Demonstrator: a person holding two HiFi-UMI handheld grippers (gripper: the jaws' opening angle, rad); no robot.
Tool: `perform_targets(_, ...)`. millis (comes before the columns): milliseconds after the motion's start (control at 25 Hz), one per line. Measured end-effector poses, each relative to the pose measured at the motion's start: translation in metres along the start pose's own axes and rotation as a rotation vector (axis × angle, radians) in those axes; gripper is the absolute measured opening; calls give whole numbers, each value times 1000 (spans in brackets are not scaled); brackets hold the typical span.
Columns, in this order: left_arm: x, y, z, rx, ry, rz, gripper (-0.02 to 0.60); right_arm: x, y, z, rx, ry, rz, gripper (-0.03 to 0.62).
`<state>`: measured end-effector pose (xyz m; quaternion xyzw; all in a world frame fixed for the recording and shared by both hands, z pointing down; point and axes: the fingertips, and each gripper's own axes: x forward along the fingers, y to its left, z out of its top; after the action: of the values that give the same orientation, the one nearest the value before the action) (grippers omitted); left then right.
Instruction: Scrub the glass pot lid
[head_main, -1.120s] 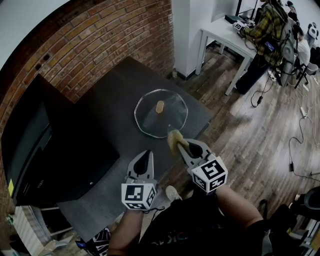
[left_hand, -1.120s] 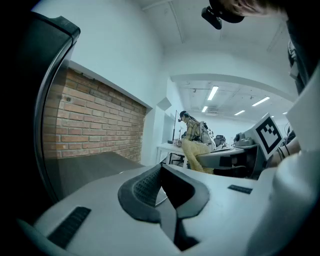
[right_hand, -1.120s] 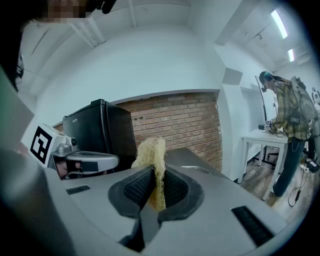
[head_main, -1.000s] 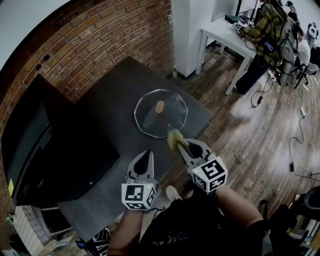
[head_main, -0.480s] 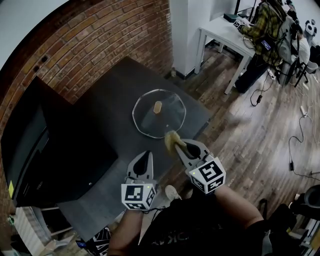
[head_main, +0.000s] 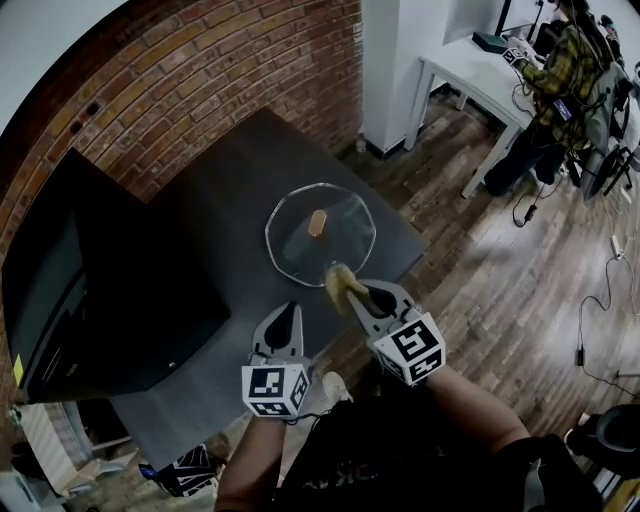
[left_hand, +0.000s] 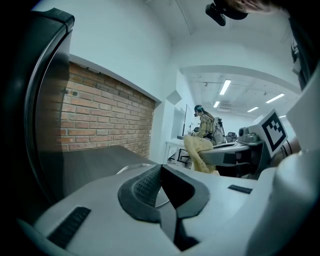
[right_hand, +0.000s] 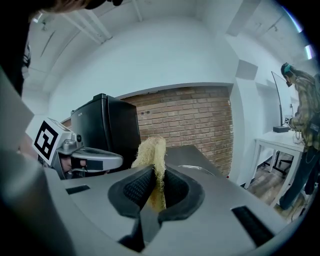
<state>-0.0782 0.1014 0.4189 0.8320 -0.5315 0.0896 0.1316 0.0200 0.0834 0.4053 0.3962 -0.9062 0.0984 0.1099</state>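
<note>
The glass pot lid (head_main: 320, 234) with a tan knob (head_main: 317, 222) lies flat on the dark table (head_main: 230, 180), near its right front corner. My right gripper (head_main: 352, 289) is shut on a yellow loofah scrubber (head_main: 337, 279) and hovers just short of the lid's near rim. In the right gripper view the scrubber (right_hand: 151, 155) sticks up between the jaws. My left gripper (head_main: 283, 318) is shut with nothing in it, over the table's front edge, left of the right one. The lid's rim (left_hand: 131, 168) shows faintly beyond the left jaws.
A black cabinet (head_main: 90, 290) stands on the table at the left. A brick wall (head_main: 190, 80) runs behind. A white desk (head_main: 480, 70) with a person (head_main: 570, 70) beside it stands at the far right. Cables lie on the wooden floor (head_main: 500, 270).
The head view has shifted slightly. My right gripper with the scrubber has edged a little left and nearer the lid's rim. The left gripper has hardly moved.
</note>
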Motion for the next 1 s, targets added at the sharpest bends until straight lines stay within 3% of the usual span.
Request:
perform_targets(520, 56, -14, 4, -21, 37, 149, 34, 28, -58, -10, -1, 62, 182, 48)
perform_targets(1000, 86, -16, -21, -53, 105, 288, 34, 43, -76, -31, -8, 129, 344, 48)
